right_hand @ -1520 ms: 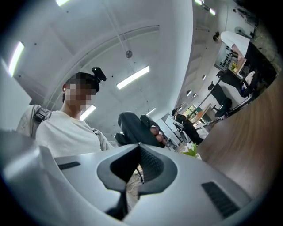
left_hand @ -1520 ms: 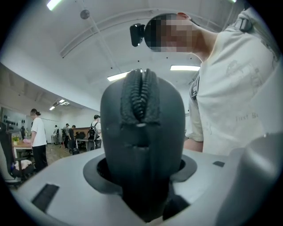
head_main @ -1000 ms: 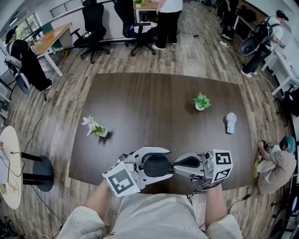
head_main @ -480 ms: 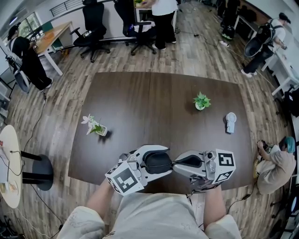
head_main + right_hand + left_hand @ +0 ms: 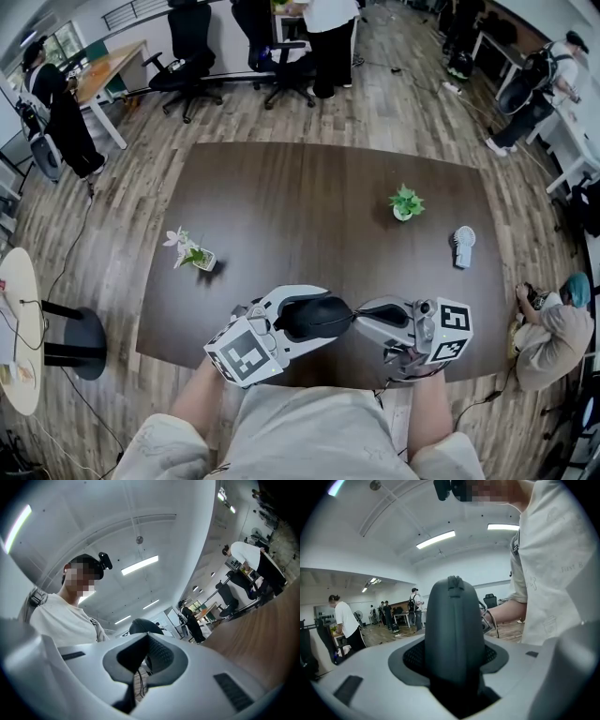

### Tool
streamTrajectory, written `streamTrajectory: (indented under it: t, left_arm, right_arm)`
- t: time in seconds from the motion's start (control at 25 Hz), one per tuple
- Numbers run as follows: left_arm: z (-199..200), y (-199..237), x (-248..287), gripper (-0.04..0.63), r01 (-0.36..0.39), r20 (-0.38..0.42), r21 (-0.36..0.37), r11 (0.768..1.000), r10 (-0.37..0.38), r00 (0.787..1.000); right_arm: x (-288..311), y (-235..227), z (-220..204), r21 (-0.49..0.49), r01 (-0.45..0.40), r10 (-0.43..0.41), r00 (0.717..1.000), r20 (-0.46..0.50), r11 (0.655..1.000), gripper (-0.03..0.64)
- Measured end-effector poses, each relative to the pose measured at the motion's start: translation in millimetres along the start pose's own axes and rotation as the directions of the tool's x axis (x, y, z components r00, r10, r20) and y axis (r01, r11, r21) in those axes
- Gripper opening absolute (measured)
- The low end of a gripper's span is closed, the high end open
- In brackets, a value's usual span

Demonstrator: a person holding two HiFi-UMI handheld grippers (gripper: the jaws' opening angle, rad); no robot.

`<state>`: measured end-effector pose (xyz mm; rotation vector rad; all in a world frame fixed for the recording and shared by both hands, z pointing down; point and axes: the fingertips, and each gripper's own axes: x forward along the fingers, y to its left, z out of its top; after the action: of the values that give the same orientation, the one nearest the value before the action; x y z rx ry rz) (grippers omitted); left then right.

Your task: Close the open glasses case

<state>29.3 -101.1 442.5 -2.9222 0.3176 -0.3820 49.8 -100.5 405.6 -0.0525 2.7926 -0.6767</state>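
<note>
While left tool [image 5: 325, 319] grips glasses case [image 5: 452, 634]: dark table [image 5: 300, 216], plank floor [image 5: 141, 155].

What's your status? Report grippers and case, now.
Left gripper shut on glasses case, held over the table. Right gripper shut, empty, tips beside it. Case looks closed. Nothing in the way.

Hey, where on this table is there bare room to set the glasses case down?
The wide middle of the table, between the flowering pot and the green plant, is bare; so is the far edge. Crowded: the near edge around the held glasses case, and beside the white fan.
</note>
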Motion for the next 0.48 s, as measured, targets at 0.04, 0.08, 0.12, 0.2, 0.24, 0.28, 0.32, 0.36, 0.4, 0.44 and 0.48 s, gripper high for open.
streamTrajectory:
  t: [0.04, 0.08, 0.12, 0.2, 0.24, 0.28, 0.32, 0.36, 0.4, 0.44, 0.48]
  left_arm:
    - [-1, 0, 0, 0.261, 0.0, -0.007, -0.002, 1.0, 0.0, 1.0]
    - [-4, 0, 1, 0.261, -0.002, -0.021, -0.001, 1.0, 0.002, 1.0]
    - [-9, 0, 1, 0.26, -0.004, -0.038, 0.001, 1.0, 0.004, 0.999]
    - [-19, 0, 3, 0.259, -0.005, -0.074, 0.003, 1.0, 0.005, 0.997]
    - [-23, 1, 4, 0.259, -0.004, -0.089, 0.003, 1.0, 0.004, 0.996]
    - [-27, 2, 5, 0.258, -0.002, -0.104, 0.002, 1.0, 0.002, 0.995]
    - [-30, 2, 6, 0.258, -0.001, -0.118, 0.002, 1.0, 0.002, 0.993]
    - [-33, 3, 7, 0.256, 0.0, -0.131, 0.003, 1.0, 0.001, 0.991]
    - [-35, 3, 8, 0.256, 0.001, -0.143, 0.003, 1.0, 0.0, 0.99]
    - [-37, 4, 8, 0.255, 0.002, -0.15, 0.001, 1.0, -0.002, 0.989]
    - [-37, 5, 9, 0.255, 0.002, -0.154, -0.002, 1.0, -0.002, 0.988]
  right_arm:
    - [0, 0, 0, 0.0, 0.002, -0.002, 1.0, -0.004, 1.0, 0.001]
    - [-1, 0, -1, 0.0, 0.003, -0.003, 1.0, -0.007, 1.0, 0.0]
    - [-1, 0, -1, -0.002, 0.005, -0.005, 1.0, -0.01, 1.0, 0.002]
    - [0, 0, -1, -0.009, 0.007, -0.007, 1.0, -0.017, 1.0, 0.002]
    - [0, -1, -1, -0.012, 0.008, -0.008, 1.0, -0.022, 1.0, 0.001]
    - [1, -1, -1, -0.015, 0.008, -0.008, 1.0, -0.027, 1.0, 0.002]
    - [2, -1, -1, -0.017, 0.01, -0.011, 0.999, -0.032, 1.0, 0.002]
    - [3, -1, -1, -0.02, 0.015, -0.016, 0.999, -0.038, 1.0, 0.002]
    - [3, -1, -1, -0.021, 0.021, -0.022, 0.999, -0.042, 1.0, 0.002]
    - [4, -2, -1, -0.018, 0.025, -0.026, 0.999, -0.04, 1.0, 0.002]
    - [4, -2, -1, -0.013, 0.027, -0.027, 0.999, -0.032, 1.0, 0.002]
